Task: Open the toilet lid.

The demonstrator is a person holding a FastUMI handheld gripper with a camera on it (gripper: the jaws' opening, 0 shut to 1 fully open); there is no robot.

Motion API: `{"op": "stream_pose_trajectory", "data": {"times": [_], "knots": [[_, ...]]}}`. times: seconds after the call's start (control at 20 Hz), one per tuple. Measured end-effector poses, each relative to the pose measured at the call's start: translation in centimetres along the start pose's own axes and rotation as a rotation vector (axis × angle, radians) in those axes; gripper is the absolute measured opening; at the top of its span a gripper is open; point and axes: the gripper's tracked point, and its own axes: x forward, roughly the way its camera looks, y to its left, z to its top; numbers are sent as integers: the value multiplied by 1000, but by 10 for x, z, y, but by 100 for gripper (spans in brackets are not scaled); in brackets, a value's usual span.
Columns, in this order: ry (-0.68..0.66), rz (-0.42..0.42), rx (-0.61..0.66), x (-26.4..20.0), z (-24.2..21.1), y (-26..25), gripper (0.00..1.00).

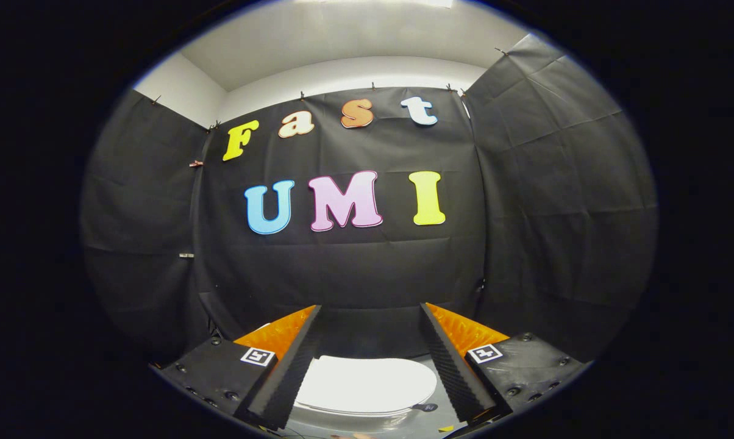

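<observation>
A white toilet with its lid (pixel 367 384) lying down flat sits low in the gripper view, seen between and below my two fingers. A small dark tab (pixel 425 406) sticks out at the lid's right front edge. My gripper (pixel 370 312) is open, its fingers spread wide and held well above the lid, pointing toward the back cloth wall. Nothing is between the fingers.
Black cloth walls (pixel 342 268) close the booth behind and on both sides of the toilet. A grey floor (pixel 440 421) shows to the right of the bowl. A white wall and ceiling rise above the cloth.
</observation>
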Motion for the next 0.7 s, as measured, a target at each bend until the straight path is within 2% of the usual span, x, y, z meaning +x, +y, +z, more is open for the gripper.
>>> {"op": "stream_pose_trajectory", "data": {"times": [0.45,0.7], "knots": [[31,-66,64,24,-18,-23,99],[98,-122,132,47,-53,-54,98]]}}
